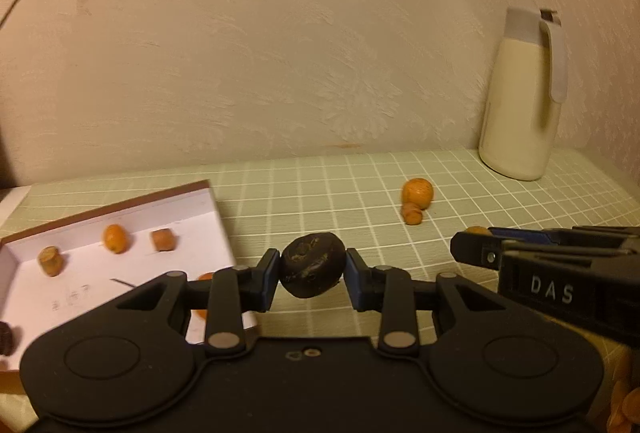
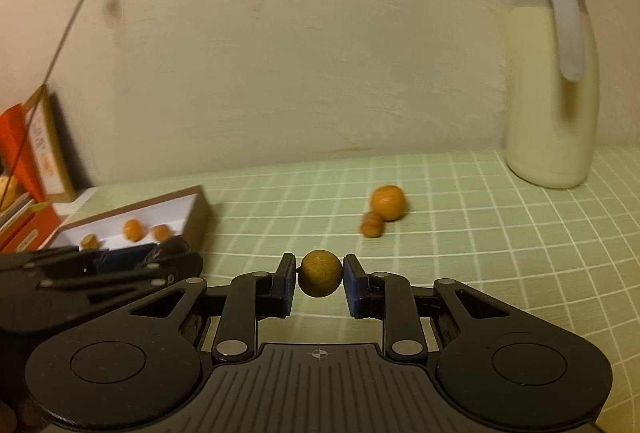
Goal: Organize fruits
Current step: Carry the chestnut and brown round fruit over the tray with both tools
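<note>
My left gripper (image 1: pixel 312 275) is shut on a dark wrinkled fruit (image 1: pixel 313 265), held above the table just right of a white shallow box (image 1: pixel 24 297). The box holds several small orange fruits (image 1: pixel 116 238). My right gripper (image 2: pixel 319 275) is shut on a small round orange-brown fruit (image 2: pixel 320 273). Beyond it, a round orange fruit (image 2: pixel 387 202) and a smaller one (image 2: pixel 372 224) lie together on the table; they also show in the left wrist view (image 1: pixel 417 192). The right gripper (image 1: pixel 476 251) shows at the right of the left wrist view.
A cream jug with a grey lid and handle (image 1: pixel 520 105) stands at the back right against the wall. The table has a green checked cloth (image 2: pixel 500 253). Orange boxes and books (image 2: pixel 28 169) stand at the far left.
</note>
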{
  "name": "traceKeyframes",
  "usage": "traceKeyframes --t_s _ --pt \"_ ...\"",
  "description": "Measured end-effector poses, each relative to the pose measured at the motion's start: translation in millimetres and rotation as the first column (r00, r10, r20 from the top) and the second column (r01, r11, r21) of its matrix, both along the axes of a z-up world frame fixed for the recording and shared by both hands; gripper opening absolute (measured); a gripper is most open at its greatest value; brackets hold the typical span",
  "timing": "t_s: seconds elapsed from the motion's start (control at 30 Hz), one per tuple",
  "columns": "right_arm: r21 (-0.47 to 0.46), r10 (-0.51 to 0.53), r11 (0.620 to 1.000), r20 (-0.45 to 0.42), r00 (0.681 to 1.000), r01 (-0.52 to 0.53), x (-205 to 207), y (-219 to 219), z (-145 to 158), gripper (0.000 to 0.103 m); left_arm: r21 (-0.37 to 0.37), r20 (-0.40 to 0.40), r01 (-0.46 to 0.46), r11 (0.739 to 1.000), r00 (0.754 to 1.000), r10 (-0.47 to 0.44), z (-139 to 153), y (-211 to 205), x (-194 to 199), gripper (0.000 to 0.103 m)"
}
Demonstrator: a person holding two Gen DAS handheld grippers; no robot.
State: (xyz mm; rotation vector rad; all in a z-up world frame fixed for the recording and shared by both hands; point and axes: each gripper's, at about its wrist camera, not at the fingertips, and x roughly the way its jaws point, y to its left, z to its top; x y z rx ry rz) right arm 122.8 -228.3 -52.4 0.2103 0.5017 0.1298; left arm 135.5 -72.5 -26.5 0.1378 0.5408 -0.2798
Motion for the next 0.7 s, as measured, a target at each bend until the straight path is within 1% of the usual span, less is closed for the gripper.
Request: traceKeyframes --t_s 0.2,0.33,0.5,0.7 --pt "-0.014 0.065 0.998 0.067 0.996 -0.064 -12 33 14 0.026 -0.004 0.032 -0.055 0.998 0.998 0.055 13 30 -16 0.025" --pt "-0.019 0.105 0.994 0.121 0.987 -0.104 -15 54 24 0.026 -0.009 0.049 -0.117 0.993 0.992 0.117 20 56 -22 0.025" --pt "-0.029 0.158 0.987 0.171 0.972 -0.156 -18 79 32 0.026 -0.019 0.068 -0.202 0.979 0.977 0.203 30 91 -30 0.025" --pt "-0.034 0.217 0.976 0.21 0.953 -0.215 -20 105 38 0.026 -0.031 0.098 -0.28 0.96 0.955 0.281 42 124 -40 0.025"
